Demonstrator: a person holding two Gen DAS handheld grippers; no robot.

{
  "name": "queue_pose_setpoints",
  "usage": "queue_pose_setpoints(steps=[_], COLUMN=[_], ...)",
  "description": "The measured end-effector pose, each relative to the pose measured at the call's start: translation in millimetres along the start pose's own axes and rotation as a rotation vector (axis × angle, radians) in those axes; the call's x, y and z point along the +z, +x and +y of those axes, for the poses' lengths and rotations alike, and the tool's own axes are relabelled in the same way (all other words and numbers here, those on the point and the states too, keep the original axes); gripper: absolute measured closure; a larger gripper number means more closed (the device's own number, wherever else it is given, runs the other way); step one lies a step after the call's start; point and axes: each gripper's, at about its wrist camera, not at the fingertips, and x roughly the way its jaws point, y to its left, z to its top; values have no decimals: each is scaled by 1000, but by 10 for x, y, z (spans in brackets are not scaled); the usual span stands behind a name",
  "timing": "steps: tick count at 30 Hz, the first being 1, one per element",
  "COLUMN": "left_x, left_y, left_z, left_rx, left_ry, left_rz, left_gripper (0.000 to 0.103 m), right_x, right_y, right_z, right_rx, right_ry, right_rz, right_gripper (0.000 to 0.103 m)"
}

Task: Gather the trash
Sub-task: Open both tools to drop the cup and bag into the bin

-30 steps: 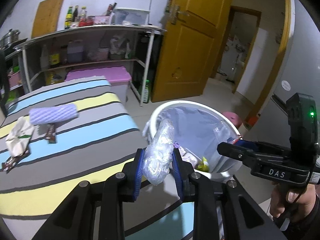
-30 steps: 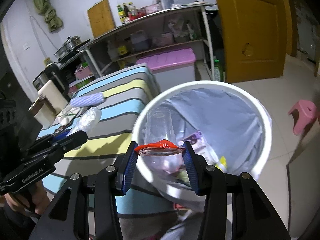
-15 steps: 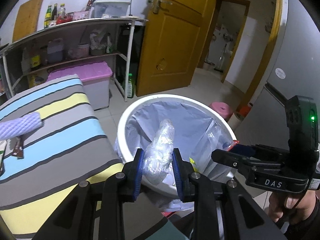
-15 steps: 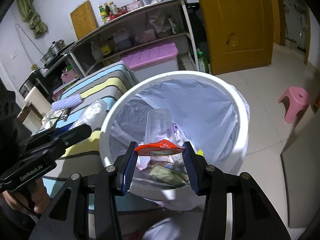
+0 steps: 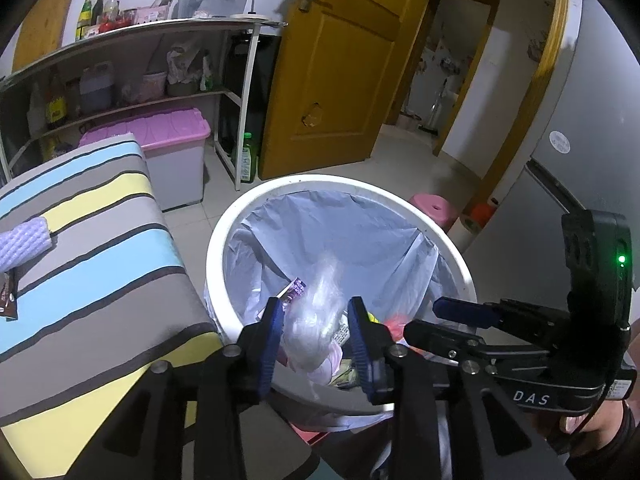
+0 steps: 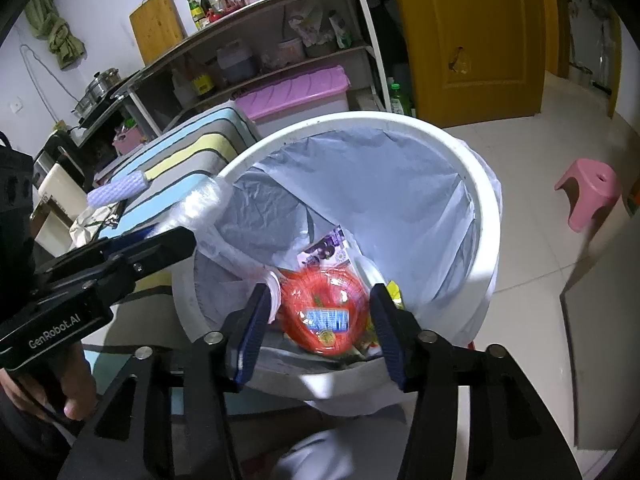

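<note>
1. Trash at hand: a crumpled clear plastic wrap (image 5: 316, 312) sits between the blue pads of the left gripper (image 5: 316, 340), above the open mouth of the white bin (image 5: 452, 248). The jaws are opening; whether the pads still press on it cannot be told.
2. A red-lidded clear cup (image 6: 324, 312) lies between the pads of the right gripper (image 6: 320, 328), lid toward the camera, down in the bin (image 6: 486, 216) with gaps on both sides. These jaws are opening too, with no pad contact.
3. Both grippers point steeply down over the rim from the near side, close together. A hand (image 6: 68, 388) grips the left handle.
4. The bin carries a pale liner (image 6: 380, 184) and already holds a purple packet (image 6: 326, 246) and other wrappers.
5. The striped surface (image 5: 100, 264) stands just beside the bin, bearing a lilac roll (image 5: 24, 244) and a brown wrapper (image 5: 8, 296).
6. Beyond: pink storage box (image 5: 168, 132), shelf unit (image 5: 132, 36), yellow door (image 5: 340, 68), pink stool (image 6: 588, 192).
</note>
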Motion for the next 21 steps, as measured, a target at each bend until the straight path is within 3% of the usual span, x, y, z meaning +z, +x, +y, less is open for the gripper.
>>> queue_pose_setpoints(steps=[9, 21], left_x=[-34, -202], left_y=[-112, -556], left_z=[31, 155], left_rx=[-1, 62], left_ry=[-16, -50], left_rz=[-18, -84], left_gripper=[63, 63], right_x=[26, 29], right_y=[-84, -312], right_z=[36, 311], right_rx=[1, 54], right_ry=[-2, -42], right_rz=[-26, -94], right_gripper=[49, 49])
